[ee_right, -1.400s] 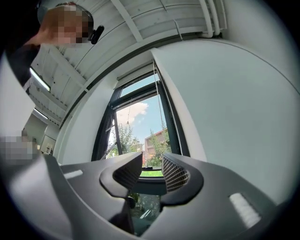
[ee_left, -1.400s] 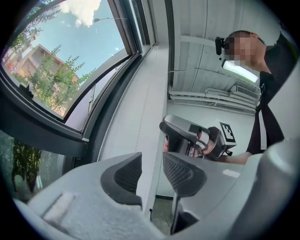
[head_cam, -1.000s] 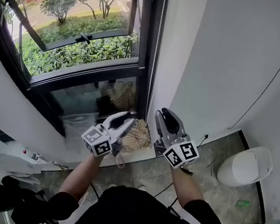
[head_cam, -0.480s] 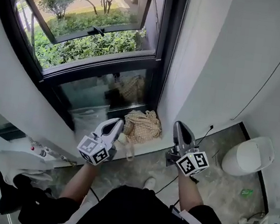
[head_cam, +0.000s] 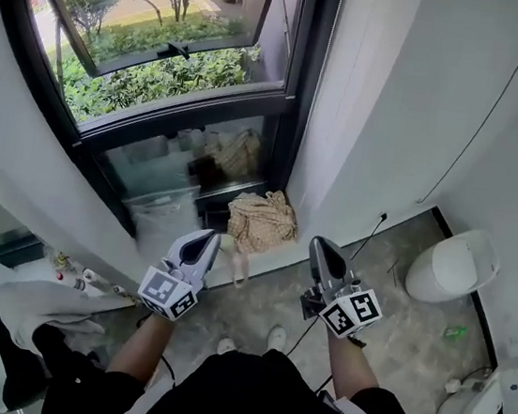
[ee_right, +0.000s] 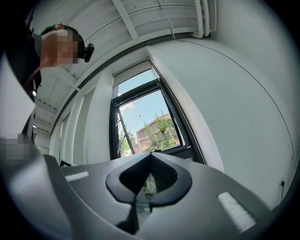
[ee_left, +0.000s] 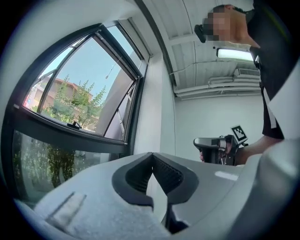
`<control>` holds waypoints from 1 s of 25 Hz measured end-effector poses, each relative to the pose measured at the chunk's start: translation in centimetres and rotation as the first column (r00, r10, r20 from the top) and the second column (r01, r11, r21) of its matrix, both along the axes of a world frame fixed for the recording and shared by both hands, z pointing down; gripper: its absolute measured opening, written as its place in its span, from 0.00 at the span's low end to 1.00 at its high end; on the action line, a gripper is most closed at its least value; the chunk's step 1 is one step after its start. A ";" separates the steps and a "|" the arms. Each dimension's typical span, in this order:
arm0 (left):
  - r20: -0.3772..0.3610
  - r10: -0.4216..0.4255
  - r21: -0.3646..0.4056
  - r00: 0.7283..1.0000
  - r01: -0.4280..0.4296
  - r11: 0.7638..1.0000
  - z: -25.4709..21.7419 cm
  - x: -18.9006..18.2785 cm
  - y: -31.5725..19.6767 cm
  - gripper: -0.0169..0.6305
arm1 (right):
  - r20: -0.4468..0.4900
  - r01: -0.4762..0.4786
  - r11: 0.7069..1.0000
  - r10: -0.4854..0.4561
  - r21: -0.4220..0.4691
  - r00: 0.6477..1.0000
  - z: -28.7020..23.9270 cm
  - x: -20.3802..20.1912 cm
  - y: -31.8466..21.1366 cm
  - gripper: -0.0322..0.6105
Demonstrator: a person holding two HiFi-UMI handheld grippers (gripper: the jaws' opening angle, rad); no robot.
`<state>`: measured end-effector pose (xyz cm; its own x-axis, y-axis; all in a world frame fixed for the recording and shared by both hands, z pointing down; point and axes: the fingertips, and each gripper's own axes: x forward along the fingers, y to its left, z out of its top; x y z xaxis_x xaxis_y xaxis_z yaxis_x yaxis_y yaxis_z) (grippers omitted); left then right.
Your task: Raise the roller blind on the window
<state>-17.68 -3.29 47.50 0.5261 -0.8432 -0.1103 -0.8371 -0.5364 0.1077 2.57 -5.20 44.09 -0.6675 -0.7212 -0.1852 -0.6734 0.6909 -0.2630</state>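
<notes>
A: Left hand-held gripper (head_cam: 206, 239)?
B: Jaws together, empty; nearer the window (head_cam: 165, 56), ahead and up-left.
A: Right hand-held gripper (head_cam: 322, 246)?
B: Just closed further, nothing between; off to the frame's lower right.
A: Roller blind (ee_right: 134, 70)?
B: Seemingly rolled level across the window's top; well above both; probably a reach upward, left side closer.

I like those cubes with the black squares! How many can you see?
2. One cube sits on the left gripper, low left in the head view. The other sits on the right gripper, low right, whose empty jaws have just been closing. No more show.
</notes>
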 end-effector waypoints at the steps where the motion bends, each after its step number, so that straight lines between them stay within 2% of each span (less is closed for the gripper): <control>1: -0.008 0.000 0.003 1.000 0.000 1.000 -0.1 0.1 0.5 0.03 | -0.015 0.006 1.000 -0.005 0.007 1.000 -0.2 0.3 0.4 0.05; 7: -0.042 -0.065 0.011 0.997 0.065 0.998 -0.5 0.2 2.4 0.03 | -0.036 0.058 0.998 -0.057 0.036 0.998 -0.2 1.3 0.9 0.05; 13: -0.049 -0.113 0.017 0.992 0.114 0.993 -0.3 0.7 2.9 0.03 | -0.044 0.136 0.990 -0.135 0.038 0.990 0.1 0.2 0.3 0.05; 25: -0.064 -0.141 -0.008 0.988 0.141 0.990 0.1 1.3 2.3 0.03 | -0.008 0.177 0.984 -0.177 0.015 0.984 1.0 -0.3 -1.3 0.05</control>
